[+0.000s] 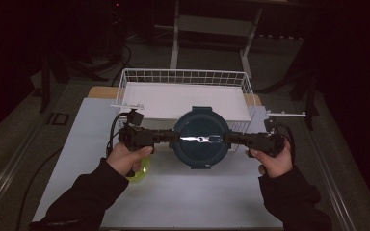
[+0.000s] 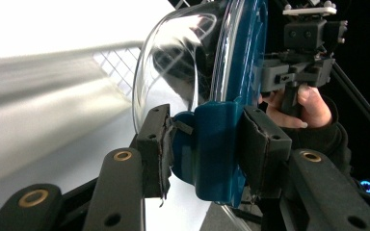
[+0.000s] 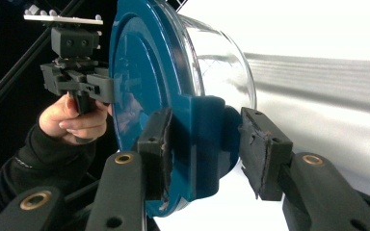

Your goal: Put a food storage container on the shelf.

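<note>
Two grippers carry a round container (image 1: 202, 139) between them, above the bench (image 1: 173, 202) and just in front of the wire basket (image 1: 183, 77). The container has a clear bowl and a blue lid with side latches.

The left gripper (image 1: 171, 137) comes in from the left. In its own view its fingers (image 2: 156, 144) are part-way closed and clamp a blue latch (image 2: 214, 149) of the lid (image 2: 245, 53), one pad on each side, touching.

The right gripper (image 1: 231, 138) holds the opposite side. In its view one finger (image 3: 154, 149) presses the latch (image 3: 204, 144); the other pad sits just beside it, and I cannot tell whether it touches.

A yellow-green thing (image 1: 142, 172) lies on the bench under the left hand (image 1: 127, 158).
</note>
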{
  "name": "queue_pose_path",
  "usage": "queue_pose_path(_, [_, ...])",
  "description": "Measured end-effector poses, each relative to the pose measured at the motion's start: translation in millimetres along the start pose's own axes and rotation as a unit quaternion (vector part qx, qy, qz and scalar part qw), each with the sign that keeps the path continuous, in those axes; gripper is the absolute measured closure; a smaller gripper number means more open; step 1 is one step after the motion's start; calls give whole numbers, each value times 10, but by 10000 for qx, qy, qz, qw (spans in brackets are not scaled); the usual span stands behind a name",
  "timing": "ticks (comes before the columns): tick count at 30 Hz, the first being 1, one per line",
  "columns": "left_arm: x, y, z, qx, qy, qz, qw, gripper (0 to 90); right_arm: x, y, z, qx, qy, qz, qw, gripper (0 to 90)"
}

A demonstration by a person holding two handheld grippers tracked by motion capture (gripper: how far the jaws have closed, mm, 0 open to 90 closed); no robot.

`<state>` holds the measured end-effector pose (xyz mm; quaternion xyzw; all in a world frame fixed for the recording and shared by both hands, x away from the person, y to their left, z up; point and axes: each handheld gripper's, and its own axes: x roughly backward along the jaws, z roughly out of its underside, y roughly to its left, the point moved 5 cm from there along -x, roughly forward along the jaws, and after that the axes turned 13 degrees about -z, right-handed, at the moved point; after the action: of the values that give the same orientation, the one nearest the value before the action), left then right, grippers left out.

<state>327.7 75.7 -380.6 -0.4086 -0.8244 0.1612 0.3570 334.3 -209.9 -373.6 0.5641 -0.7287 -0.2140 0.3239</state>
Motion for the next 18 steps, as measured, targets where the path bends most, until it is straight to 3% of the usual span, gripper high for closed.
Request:
queue_pose_path(10, [25,84,-349,4,-87,-113,9999,569,-81,-62,-389,-12,-126,77,9999,566])
queue_pose_path(13, [27,139,-496,72,-240,-146,9996,568,-110,-87,-513,-16,-177,115,9998,565])
queue_pose_path(18, [15,182,-598,128,-334,-188,9992,568,-137,-139,-638,-91,-298,100,9995,566])
